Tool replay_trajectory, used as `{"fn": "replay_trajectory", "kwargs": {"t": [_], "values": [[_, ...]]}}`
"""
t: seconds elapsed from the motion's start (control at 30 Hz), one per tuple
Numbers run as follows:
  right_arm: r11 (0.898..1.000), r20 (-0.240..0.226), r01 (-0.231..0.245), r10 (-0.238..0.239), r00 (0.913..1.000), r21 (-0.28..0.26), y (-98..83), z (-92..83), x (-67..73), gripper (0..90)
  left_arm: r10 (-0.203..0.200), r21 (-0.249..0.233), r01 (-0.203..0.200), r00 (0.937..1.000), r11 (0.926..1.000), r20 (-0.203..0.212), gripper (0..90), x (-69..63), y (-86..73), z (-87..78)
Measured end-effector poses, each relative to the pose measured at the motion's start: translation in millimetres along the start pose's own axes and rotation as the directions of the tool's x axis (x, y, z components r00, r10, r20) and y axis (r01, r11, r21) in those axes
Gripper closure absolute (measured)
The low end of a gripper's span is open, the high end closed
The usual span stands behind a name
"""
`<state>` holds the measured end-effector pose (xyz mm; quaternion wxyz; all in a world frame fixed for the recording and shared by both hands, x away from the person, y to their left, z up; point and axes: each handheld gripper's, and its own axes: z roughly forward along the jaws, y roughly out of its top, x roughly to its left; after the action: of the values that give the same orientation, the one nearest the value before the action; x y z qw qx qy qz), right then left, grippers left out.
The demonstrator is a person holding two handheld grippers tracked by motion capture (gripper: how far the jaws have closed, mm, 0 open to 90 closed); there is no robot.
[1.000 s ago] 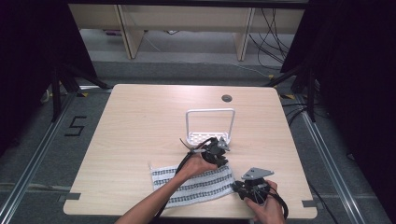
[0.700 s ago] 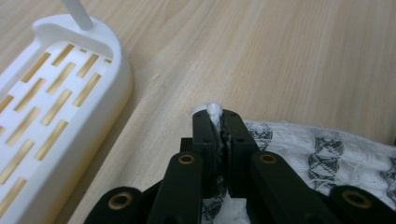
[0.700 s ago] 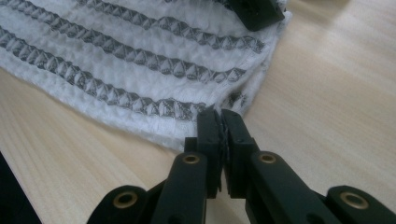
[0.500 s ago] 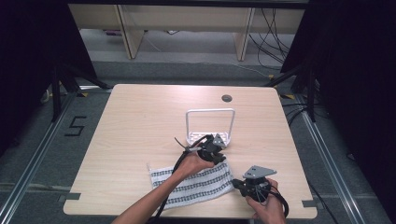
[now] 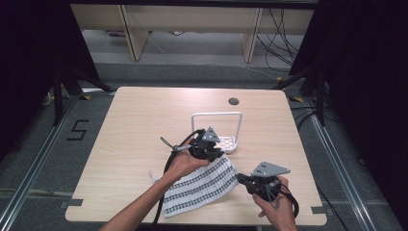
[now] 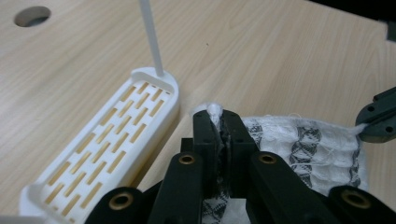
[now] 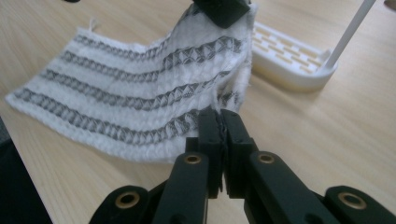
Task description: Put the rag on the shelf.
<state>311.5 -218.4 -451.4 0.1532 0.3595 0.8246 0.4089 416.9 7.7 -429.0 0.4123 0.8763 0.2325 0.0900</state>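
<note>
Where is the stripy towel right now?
In the high view, the stripy towel lies on the near part of the table, just in front of the white rack, pinched between the left gripper and right gripper.

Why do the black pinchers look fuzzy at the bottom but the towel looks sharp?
In the left gripper view, the left gripper sits very near its camera, so its base blurs; the towel and white rack look sharper. In the right gripper view, the right gripper blurs likewise.
</note>
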Motion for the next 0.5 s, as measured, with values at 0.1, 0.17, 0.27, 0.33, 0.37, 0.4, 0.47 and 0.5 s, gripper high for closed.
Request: {"fn": "replay_trajectory", "kwargs": {"t": [0.1, 0.17, 0.27, 0.33, 0.37, 0.4, 0.47, 0.5], "values": [[1.0, -0.011, 0.008, -0.008, 0.9999, -0.022, 13.5, -5.5, -0.2, 88.8, 0.007, -0.017, -0.007, 0.9997, 0.9998, -0.024, 85.7, -0.3, 5.2, -16.6], [0.999, -0.019, 0.017, -0.018, 0.9996, -0.047, 24.6, -9.5, -0.2, 88.9, 0.007, -0.03, -0.008, 0.9996, 0.9995, -0.029, 85.8, -0.8, 7.5, -23.4], [0.997, -0.009, 0.01, -0.011, 0.9999, -0.07, 41.9, -18.8, 1.2, 88.9, 0.026, -0.074, -0.03, 0.9984, 0.9968, -0.05, 85.8, 0.5, 16.9, -50.2], [0.995, -0.01, 0.028, -0.029, 0.9995, -0.091, 52.9, -23.4, 0.4, 88.9, 0.006, -0.102, -0.011, 0.9986, 0.9947, -0.053, 85.9, 3.1, 20.2, -61.6], [0.994, -0.004, 0.032, -0.032, 0.9995, -0.102, 58.0, -25.6, 0.7, 88.9, -0.005, -0.118, -0.002, 0.9984, 0.993, -0.056, 85.9, 4.0, 21.7, -67.3], [0.993, 0.0, 0.049, -0.049, 0.9988, -0.11, 63.3, -27.9, -1.0, 88.9, -0.021, -0.137, 0.013, 0.9983, 0.9905, -0.054, 85.8, 4.8, 23.1, -72.5], [0.99, 0.007, 0.065, -0.065, 0.9979, -0.125, 72.7, -31.2, -2.3, 88.9, -0.032, -0.156, 0.022, 0.9978, 0.9875, -0.058, 85.8, 6.5, 25.3, -82.2], [0.99, 0.008, 0.059, -0.058, 0.9983, -0.13, 77.0, -32.7, -2.7, 89.0, -0.032, -0.156, 0.022, 0.9978, 0.9875, -0.058, 85.8, 6.5, 25.3, -82.2]]}}
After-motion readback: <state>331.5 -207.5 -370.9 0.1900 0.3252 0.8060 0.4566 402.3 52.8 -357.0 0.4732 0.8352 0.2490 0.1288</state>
